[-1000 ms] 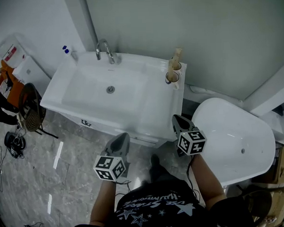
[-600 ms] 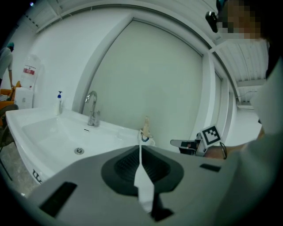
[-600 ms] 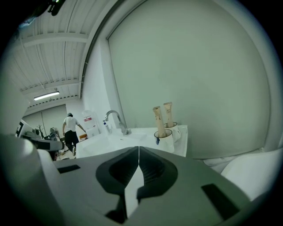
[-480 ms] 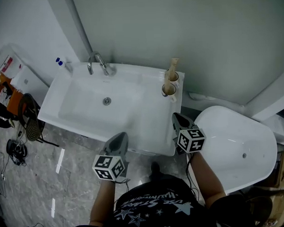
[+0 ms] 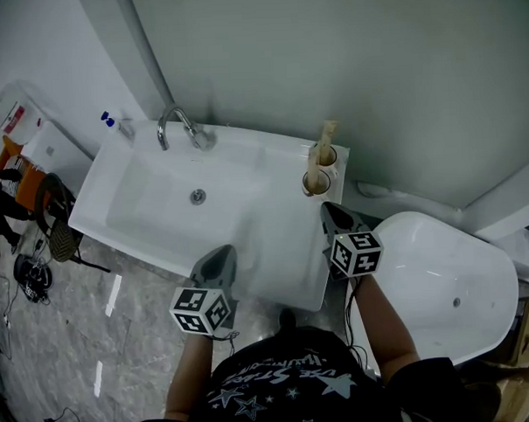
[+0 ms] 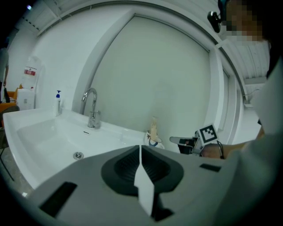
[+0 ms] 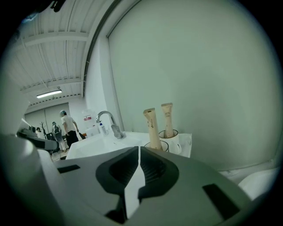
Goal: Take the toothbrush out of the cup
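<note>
White sink (image 5: 267,239) front edge | left gripper (image 5: 219,254), right gripper (image 5: 329,212): closed, empty | cups (image 5: 317,185) right-rear corner, apart

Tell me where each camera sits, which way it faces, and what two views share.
Head view: on the person's head, steeply down at the sink; left gripper, right gripper, forearms show.
Left gripper view: on that gripper, along its shut jaws toward the tap; right gripper shows.
Right gripper view: on that gripper, along its shut jaws toward two cups.
Both gripper views share tap and cups.
</note>
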`<state>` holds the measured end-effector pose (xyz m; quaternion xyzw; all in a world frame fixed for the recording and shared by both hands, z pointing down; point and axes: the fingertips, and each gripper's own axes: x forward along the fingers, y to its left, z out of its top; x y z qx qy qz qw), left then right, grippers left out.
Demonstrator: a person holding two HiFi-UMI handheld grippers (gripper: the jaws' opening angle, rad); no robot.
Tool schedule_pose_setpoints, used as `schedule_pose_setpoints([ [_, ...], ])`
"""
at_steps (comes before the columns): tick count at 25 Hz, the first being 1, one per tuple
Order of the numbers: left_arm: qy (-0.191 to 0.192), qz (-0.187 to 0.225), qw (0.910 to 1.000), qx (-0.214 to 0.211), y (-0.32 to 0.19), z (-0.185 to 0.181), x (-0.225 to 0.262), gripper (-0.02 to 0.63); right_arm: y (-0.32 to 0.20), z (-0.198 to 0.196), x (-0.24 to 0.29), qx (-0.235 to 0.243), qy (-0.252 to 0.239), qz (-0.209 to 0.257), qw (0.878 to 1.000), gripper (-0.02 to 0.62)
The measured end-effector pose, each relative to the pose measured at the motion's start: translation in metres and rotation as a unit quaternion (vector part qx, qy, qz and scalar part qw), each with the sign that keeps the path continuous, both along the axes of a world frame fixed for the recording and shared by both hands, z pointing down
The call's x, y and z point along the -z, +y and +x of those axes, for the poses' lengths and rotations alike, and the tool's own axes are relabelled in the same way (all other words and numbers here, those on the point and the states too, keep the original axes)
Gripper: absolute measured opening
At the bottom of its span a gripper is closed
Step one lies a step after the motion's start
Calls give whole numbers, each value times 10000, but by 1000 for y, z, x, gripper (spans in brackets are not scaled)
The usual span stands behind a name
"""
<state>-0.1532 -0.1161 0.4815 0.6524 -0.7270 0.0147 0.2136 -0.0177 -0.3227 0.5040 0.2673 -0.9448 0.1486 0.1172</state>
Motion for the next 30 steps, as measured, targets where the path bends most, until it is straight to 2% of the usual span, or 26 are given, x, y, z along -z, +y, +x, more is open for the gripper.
schedule_pose_setpoints([
  [9,50,-73,10000,7,-33,-4,-7,25,-39,-20,-5,217,177,52,9996,15],
  [18,31,-149,9998,87,-41,-10,-9,25,-62,-38,-8,310,405,151,9986,20],
  [19,33,-151,9998,100,-40,-11,-9,25,-63,-41,-7,320,399,136,9986,46],
  [20,36,-151,9998,111,-39,-13,-9,25,-63,-43,-7,338,384,107,9986,99],
  [21,40,-149,9998,120,-39,-13,-10,25,-63,-46,-6,361,378,91,9986,112],
  [26,116,-152,9998,91,-41,-19,-16,25,-67,-55,-4,346,679,451,9961,114],
  [30,148,-186,9997,-45,-47,-25,-18,25,-76,-61,-10,170,914,482,9945,115],
])
